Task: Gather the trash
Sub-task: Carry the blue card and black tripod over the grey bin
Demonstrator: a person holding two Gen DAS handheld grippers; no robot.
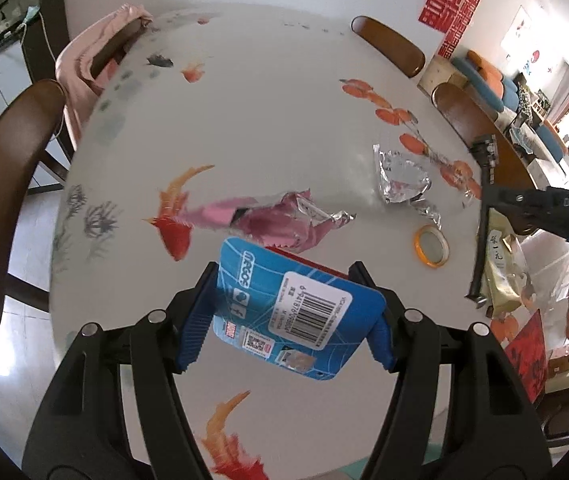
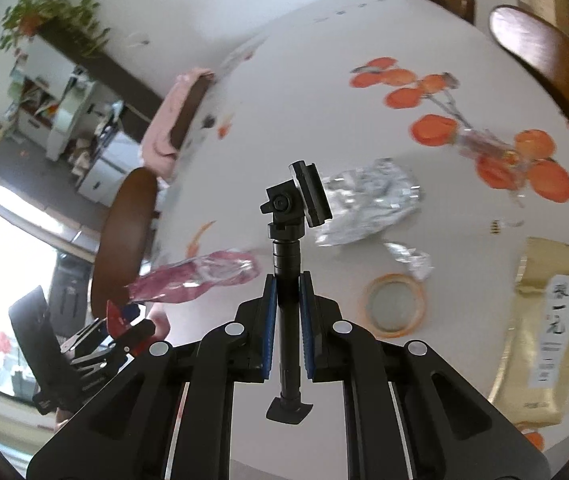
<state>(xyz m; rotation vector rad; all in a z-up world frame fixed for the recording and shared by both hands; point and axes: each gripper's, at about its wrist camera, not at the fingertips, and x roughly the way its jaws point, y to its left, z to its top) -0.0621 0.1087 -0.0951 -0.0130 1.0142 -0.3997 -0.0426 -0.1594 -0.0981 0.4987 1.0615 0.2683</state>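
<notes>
Above the white fish-painted bench [image 1: 268, 120], the left claw [image 1: 292, 312] pinches a blue barcoded cardboard package [image 1: 296, 312]; the right claw [image 2: 286, 328] clamps a black jointed tripod rod [image 2: 286, 300] near crumpled silver foil [image 2: 368, 204].

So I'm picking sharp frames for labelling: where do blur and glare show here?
Left wrist view: pink wrapper motion-smeared, blue card in the left gripper sharp. Right wrist view: table print streaked, window at the left edge blown out, black pole crisp.

Blue card [image 1: 296, 312]: barcode sticker, digits partly legible "6 941878", small Marvel logo. Right gripper [image 1: 480, 236] arm reads "DAS". Gold pouch [image 2: 544, 332]: Chinese characters.
</notes>
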